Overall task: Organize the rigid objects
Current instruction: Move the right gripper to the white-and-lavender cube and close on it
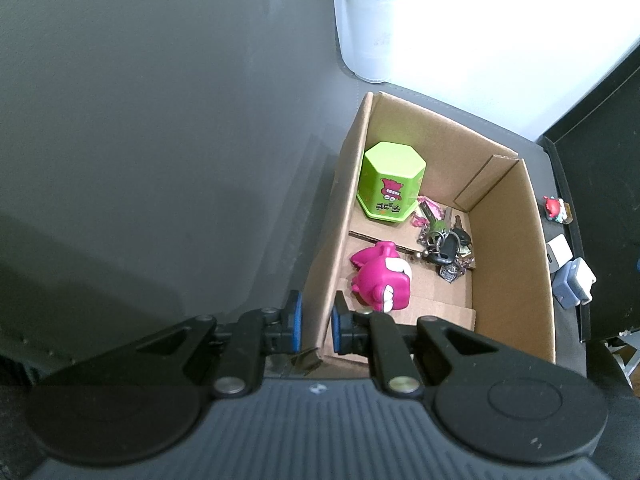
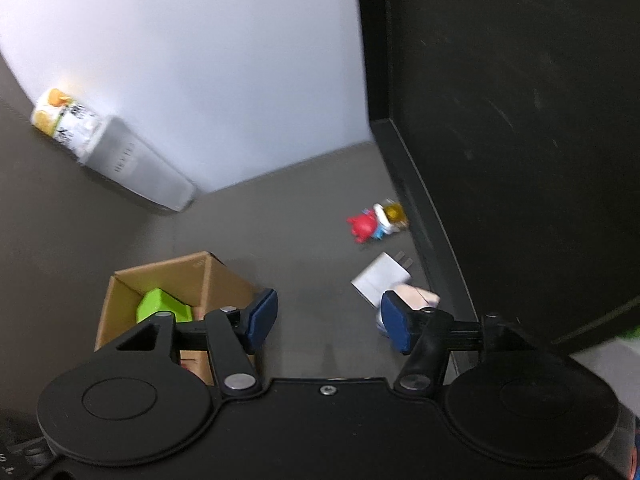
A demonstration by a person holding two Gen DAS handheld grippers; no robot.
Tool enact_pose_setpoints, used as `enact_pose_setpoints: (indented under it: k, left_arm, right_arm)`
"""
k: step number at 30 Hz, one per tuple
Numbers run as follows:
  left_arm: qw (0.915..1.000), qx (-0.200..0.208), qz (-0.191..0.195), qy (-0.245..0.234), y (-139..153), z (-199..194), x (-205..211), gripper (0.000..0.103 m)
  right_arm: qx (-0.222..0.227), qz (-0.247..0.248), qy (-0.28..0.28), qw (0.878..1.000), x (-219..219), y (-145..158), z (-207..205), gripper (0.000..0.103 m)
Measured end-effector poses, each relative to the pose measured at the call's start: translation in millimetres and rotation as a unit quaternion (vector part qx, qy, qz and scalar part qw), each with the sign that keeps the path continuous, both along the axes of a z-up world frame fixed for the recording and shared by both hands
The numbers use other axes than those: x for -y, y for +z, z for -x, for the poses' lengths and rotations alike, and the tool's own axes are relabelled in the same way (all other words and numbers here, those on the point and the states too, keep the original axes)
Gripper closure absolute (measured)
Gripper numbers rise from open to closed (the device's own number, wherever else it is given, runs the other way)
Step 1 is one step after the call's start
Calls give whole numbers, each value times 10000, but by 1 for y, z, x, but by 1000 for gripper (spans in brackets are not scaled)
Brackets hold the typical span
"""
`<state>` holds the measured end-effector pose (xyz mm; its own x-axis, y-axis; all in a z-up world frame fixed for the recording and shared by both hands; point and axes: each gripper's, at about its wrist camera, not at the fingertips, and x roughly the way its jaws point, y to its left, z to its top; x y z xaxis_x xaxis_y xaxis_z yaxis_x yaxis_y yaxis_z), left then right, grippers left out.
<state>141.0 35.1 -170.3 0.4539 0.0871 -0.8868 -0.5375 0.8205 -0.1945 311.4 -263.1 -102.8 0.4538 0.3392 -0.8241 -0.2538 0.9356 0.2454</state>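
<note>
The cardboard box [image 1: 504, 248] sits on the dark tabletop [image 1: 160, 120] and serves as the collecting bin; the sorting looks partly done, since three things already lie inside while others wait outside. The left gripper [image 1: 316, 326] straddles the box's near-left wall, one pad outside and one inside; the wall stands in the narrow gap, and whether the pads actually press it I cannot tell. The right gripper [image 2: 326, 324] hangs above bare table with its jaws wide apart, holding nothing.

Inside the box, the green hexagonal tub [image 1: 390, 182] stands upright at the far end, the pink toy [image 1: 380, 278] lies on its side nearer the left gripper, and a bunch of keys [image 1: 446, 248] rests between them toward the right wall.

Outside, near the dark panel, lie a white charger [image 2: 380, 280], a blue-and-white adapter [image 1: 574, 282] partly hidden behind the right pad, and a small red figurine [image 2: 374, 222]. The next move likely calls for lowering the open right gripper over the charger or adapter, squaring the pads on flat sides, while the left steadies the box
</note>
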Motion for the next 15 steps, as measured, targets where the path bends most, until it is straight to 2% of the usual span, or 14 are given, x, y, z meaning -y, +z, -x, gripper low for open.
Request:
enact_pose_setpoints:
  k: [7, 11, 15]
  left_arm:
    - [10000, 20, 40, -6, -1, 1, -2, 90]
    - [10000, 20, 39, -7, 0, 1, -3, 90]
    - [10000, 22, 33, -13, 0, 2, -3, 90]
  right_arm:
    - [-90, 275, -401, 9988, 4, -21, 0, 45]
    - [-105, 383, -623, 9973, 4, -33, -2, 39]
    - [-167, 427, -816, 9956, 5, -43, -5, 38]
